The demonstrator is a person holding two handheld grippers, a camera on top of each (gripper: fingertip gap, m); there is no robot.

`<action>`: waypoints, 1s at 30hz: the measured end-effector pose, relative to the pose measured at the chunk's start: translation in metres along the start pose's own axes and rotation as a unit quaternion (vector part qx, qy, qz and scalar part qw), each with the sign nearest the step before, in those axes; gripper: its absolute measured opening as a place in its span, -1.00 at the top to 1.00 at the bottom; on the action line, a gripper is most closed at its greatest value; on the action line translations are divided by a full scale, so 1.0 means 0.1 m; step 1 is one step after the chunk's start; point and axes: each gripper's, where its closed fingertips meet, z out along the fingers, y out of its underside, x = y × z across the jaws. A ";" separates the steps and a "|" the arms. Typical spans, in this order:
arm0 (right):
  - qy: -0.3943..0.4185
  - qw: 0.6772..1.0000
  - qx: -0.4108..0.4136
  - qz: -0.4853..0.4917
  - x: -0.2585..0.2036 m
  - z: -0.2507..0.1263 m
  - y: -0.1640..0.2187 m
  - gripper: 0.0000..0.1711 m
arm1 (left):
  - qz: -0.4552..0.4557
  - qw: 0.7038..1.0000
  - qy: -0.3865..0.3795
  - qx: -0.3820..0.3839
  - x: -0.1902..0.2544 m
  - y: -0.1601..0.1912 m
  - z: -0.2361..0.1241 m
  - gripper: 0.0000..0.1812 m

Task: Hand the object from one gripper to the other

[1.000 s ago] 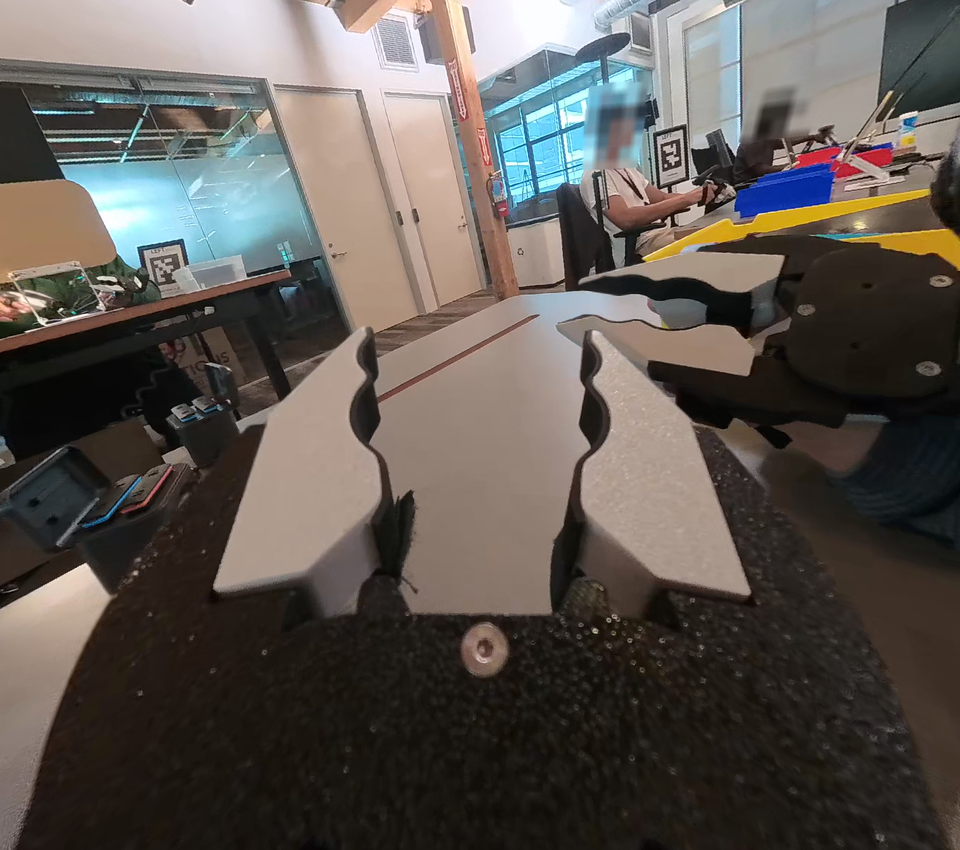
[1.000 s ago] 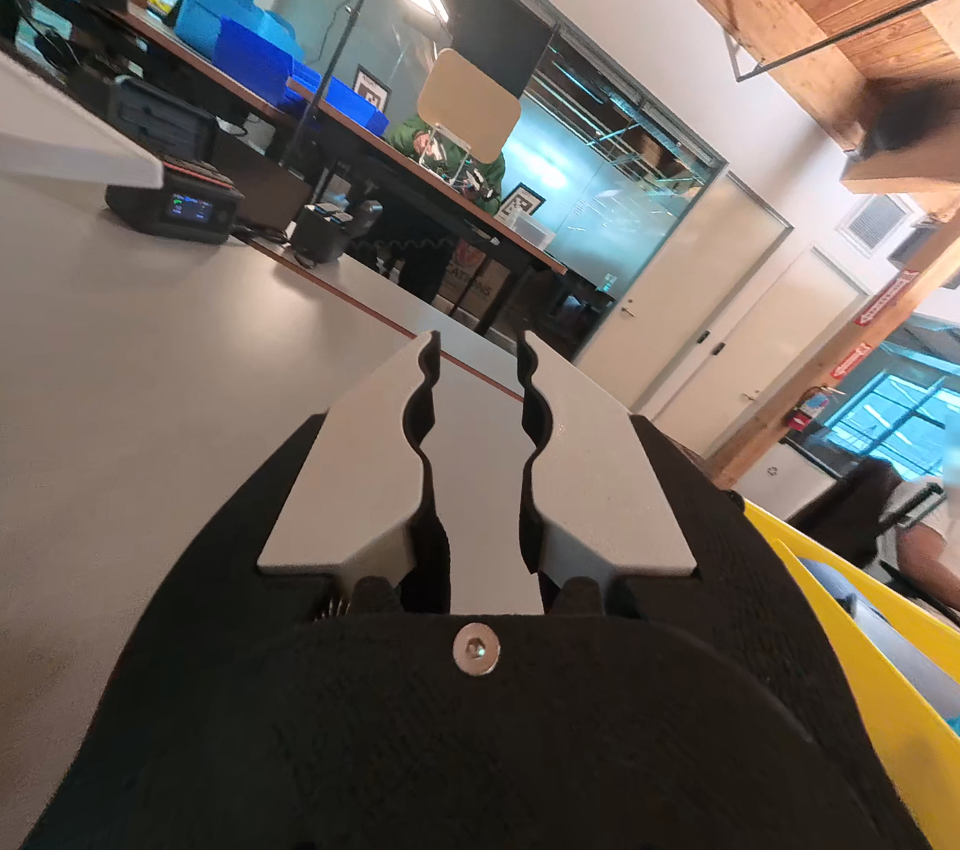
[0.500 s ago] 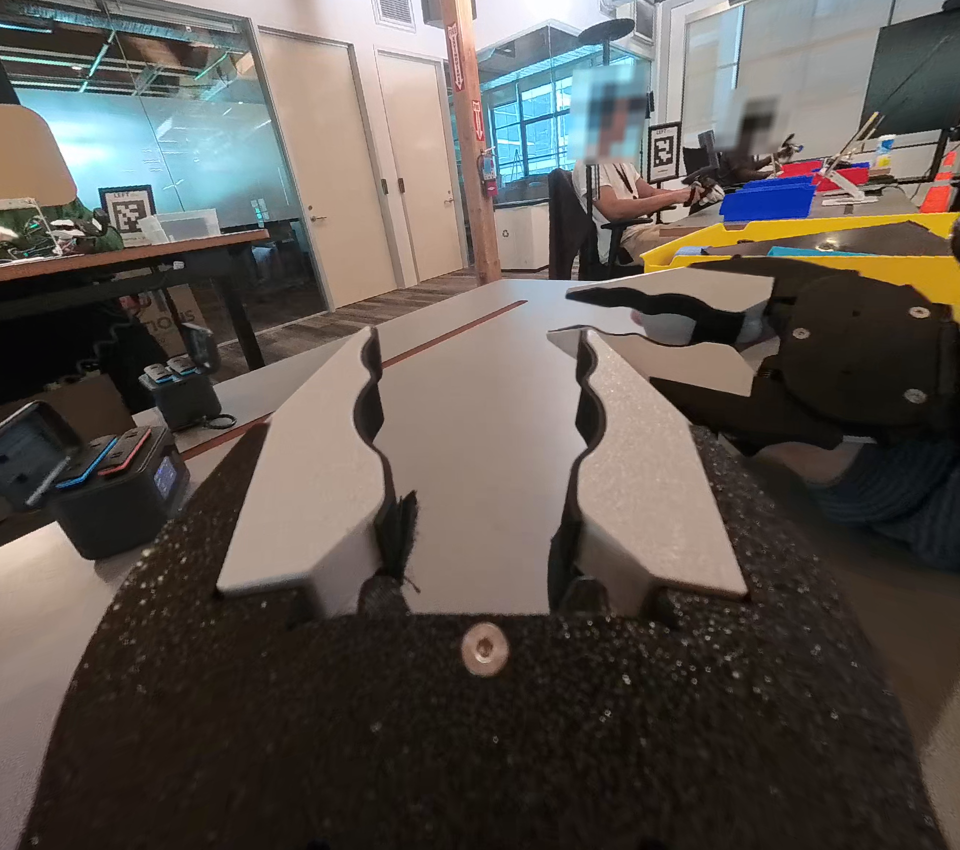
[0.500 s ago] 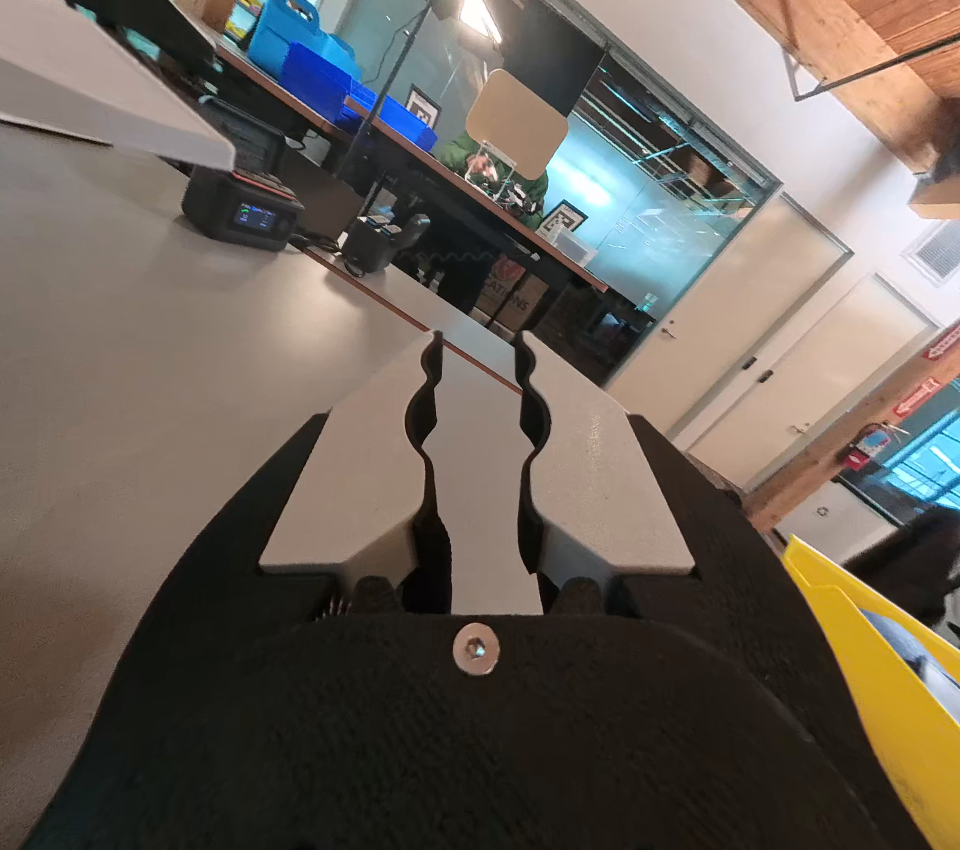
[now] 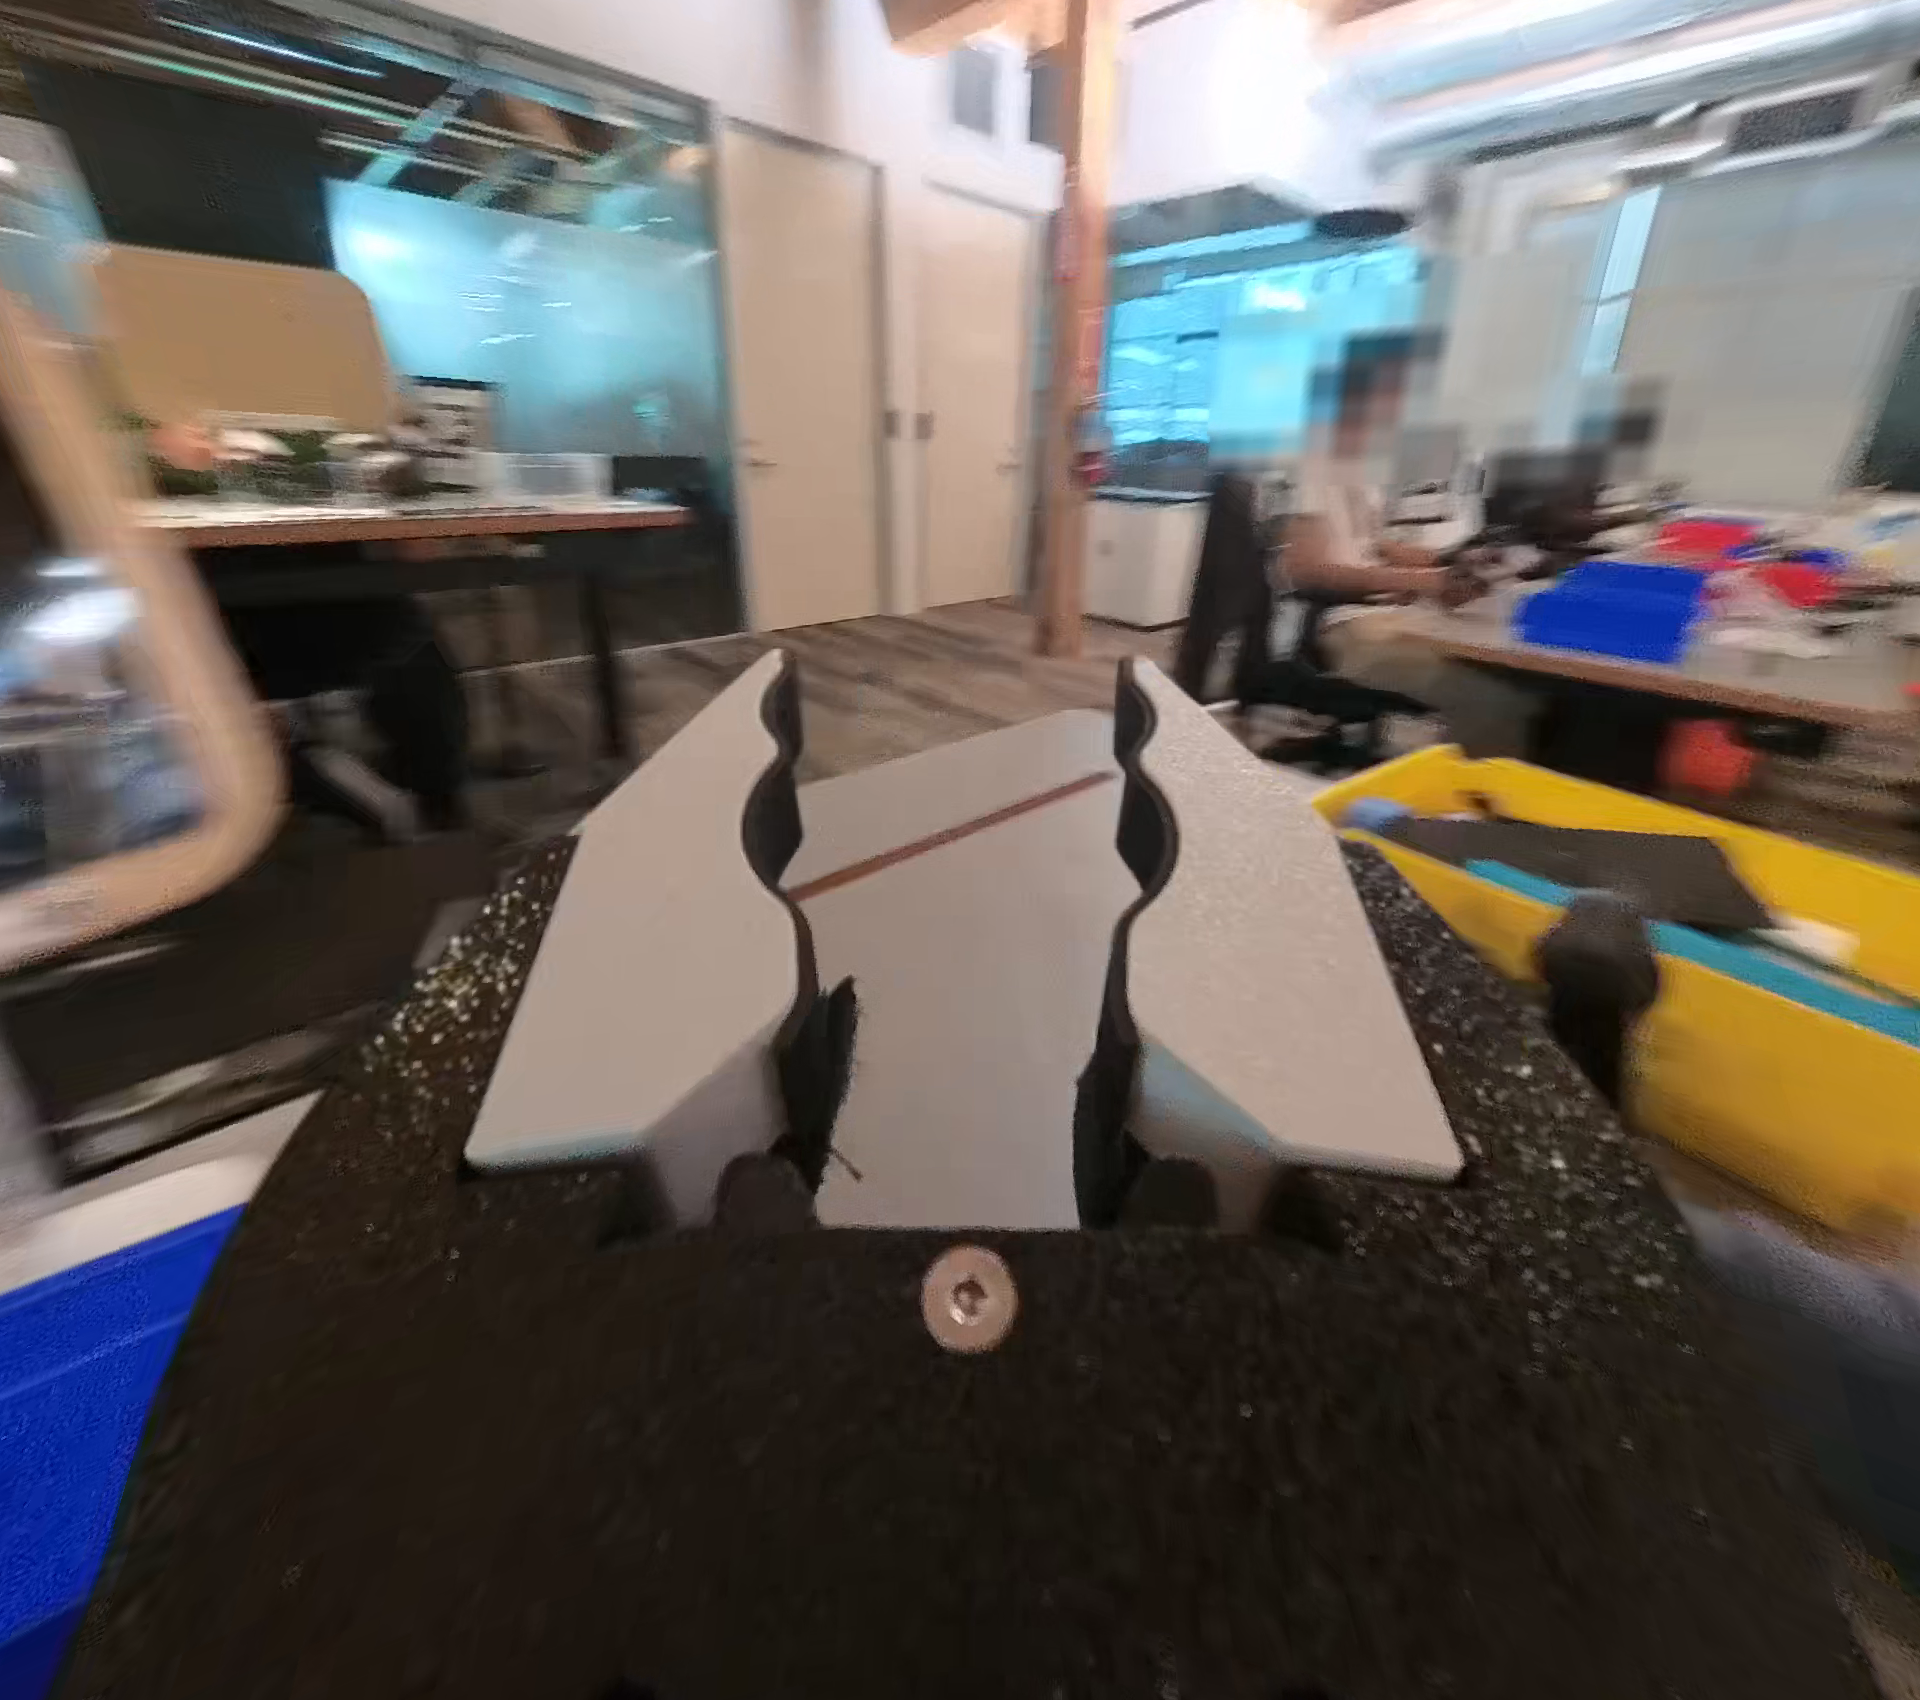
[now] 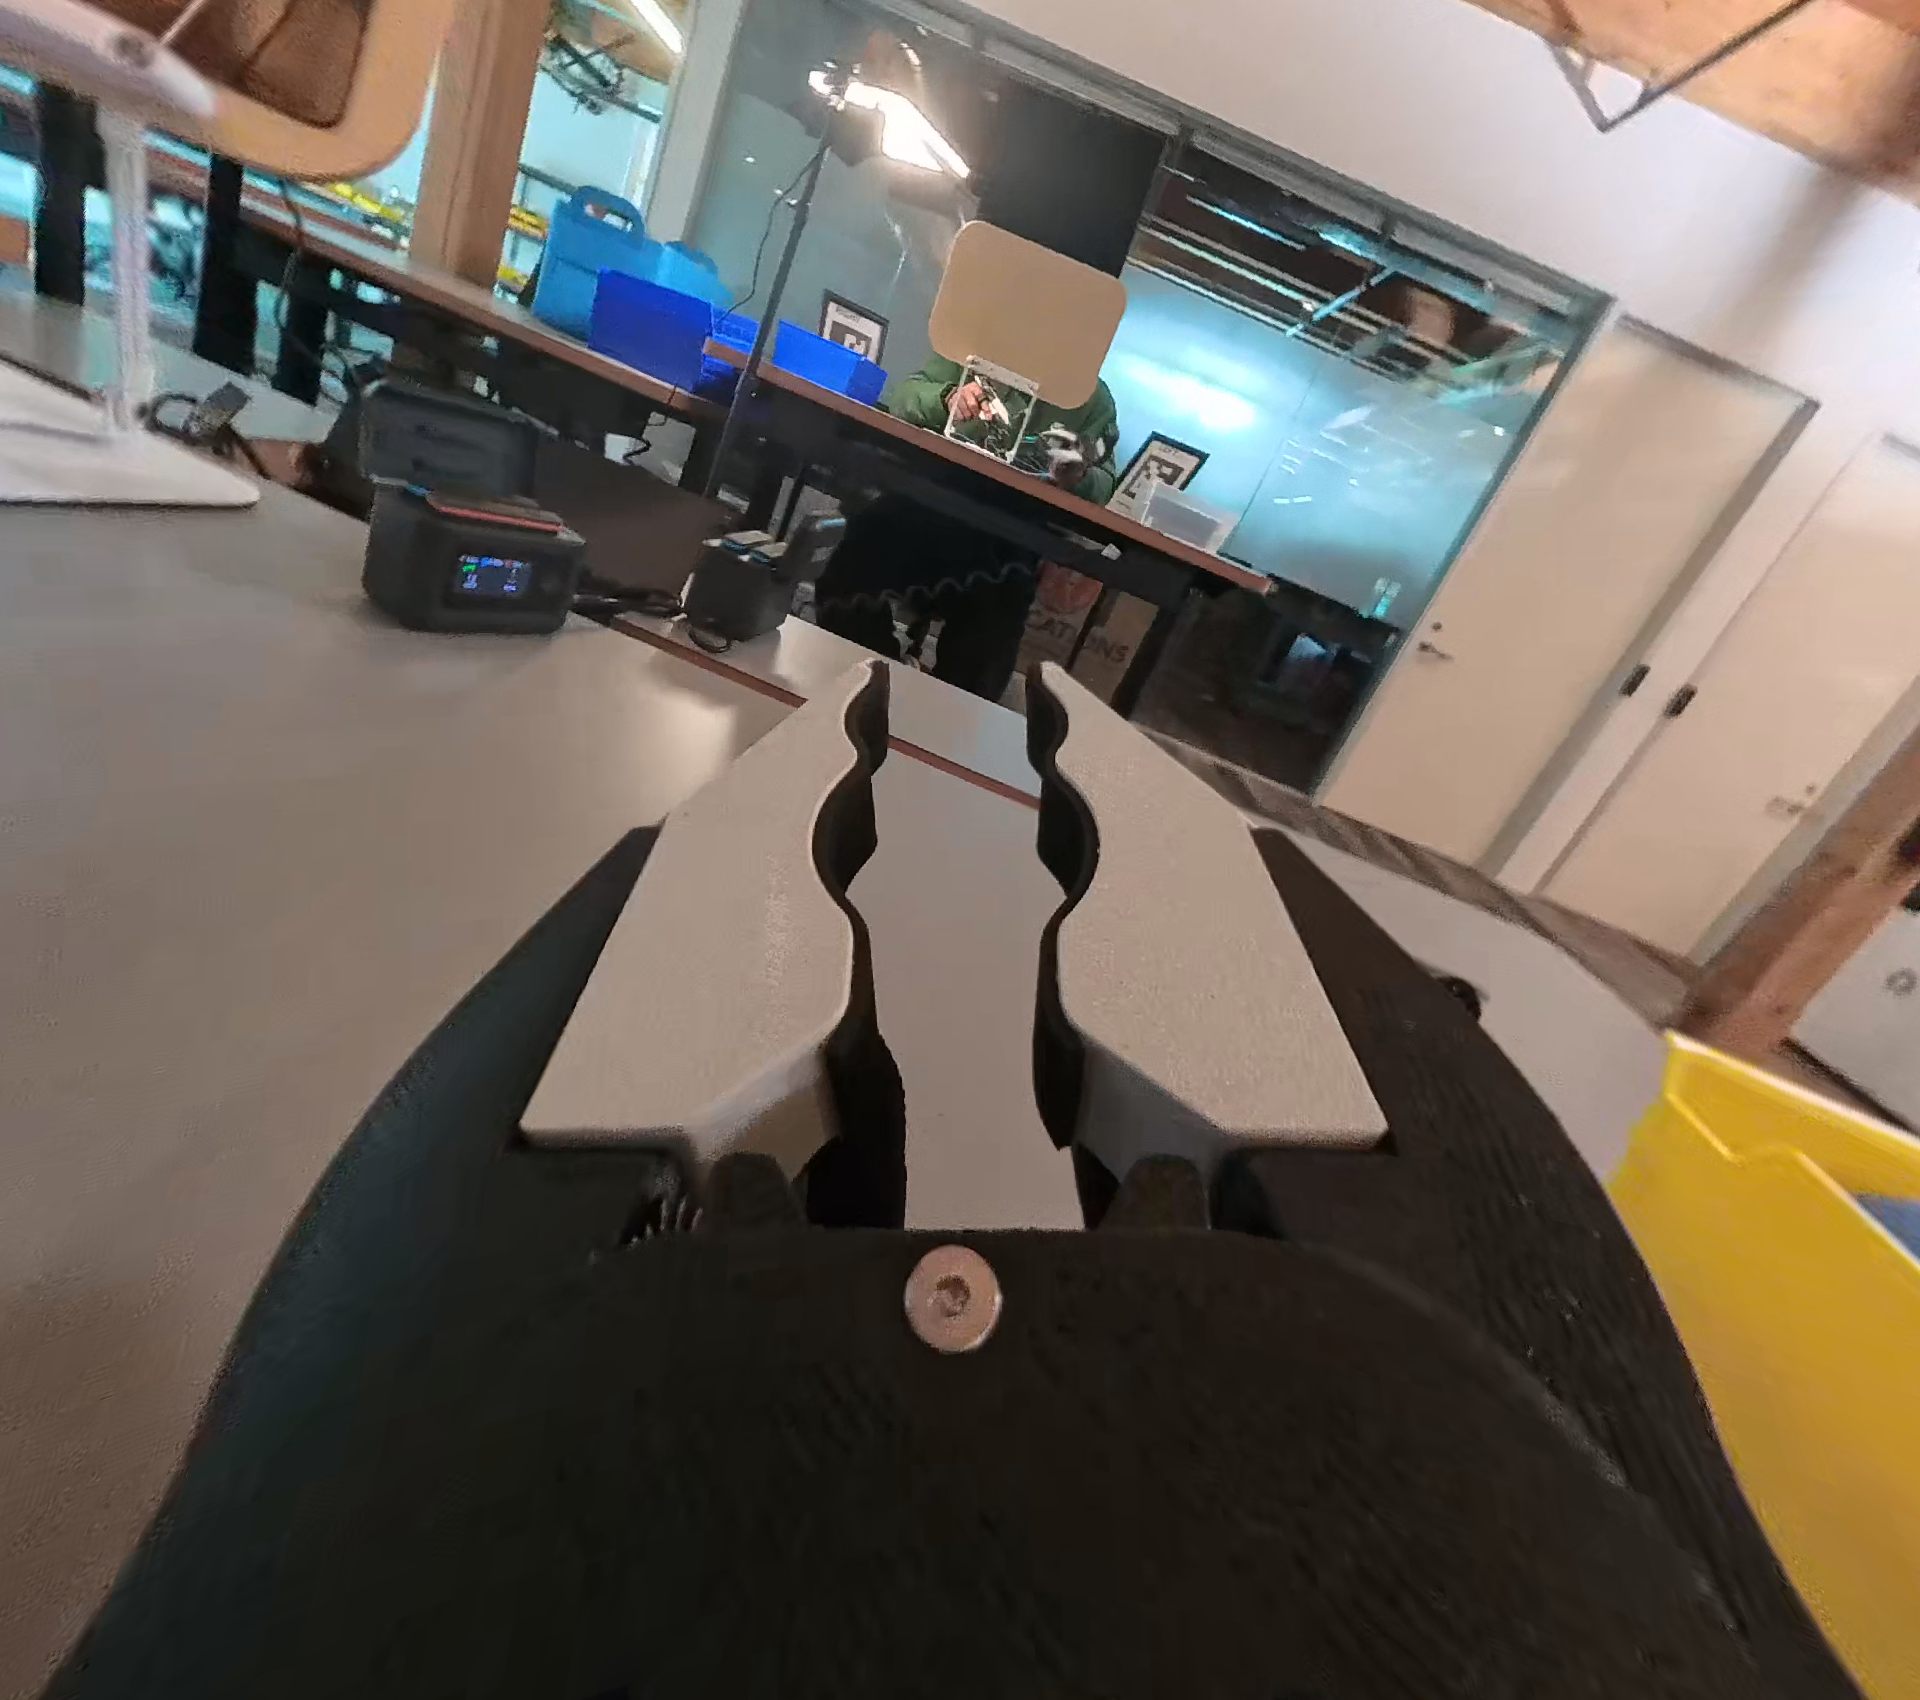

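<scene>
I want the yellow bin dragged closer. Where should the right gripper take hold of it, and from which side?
Take the yellow bin by the top rim of its near wall, right gripper coming down from above. That wall looks thin and upright, so it should fit the open jaws; the body is too wide.

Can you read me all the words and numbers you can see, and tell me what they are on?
Black box's little screen: tiny lit figures, too small to read.
Cardboard box under the far table: printed letters, partly hidden; I do not quote writing.
Marker card and second marker card: black-and-white patterns, lettering too small.
Left wrist view: everything too blurred to read.
</scene>
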 end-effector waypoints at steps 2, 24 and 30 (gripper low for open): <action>0.002 1.000 -0.001 0.016 0.03 0.01 0.01 0.71 | 0.047 0.995 -0.076 -0.049 -0.60 -0.10 -0.27 0.31; -0.034 0.999 0.001 -0.028 -0.20 0.06 0.00 0.72 | 0.062 0.757 0.072 -0.646 -2.29 2.22 -1.65 0.49; -0.037 0.999 0.002 -0.028 -0.21 0.07 0.00 0.72 | 0.089 0.724 0.100 -0.676 -2.30 2.32 -1.69 0.65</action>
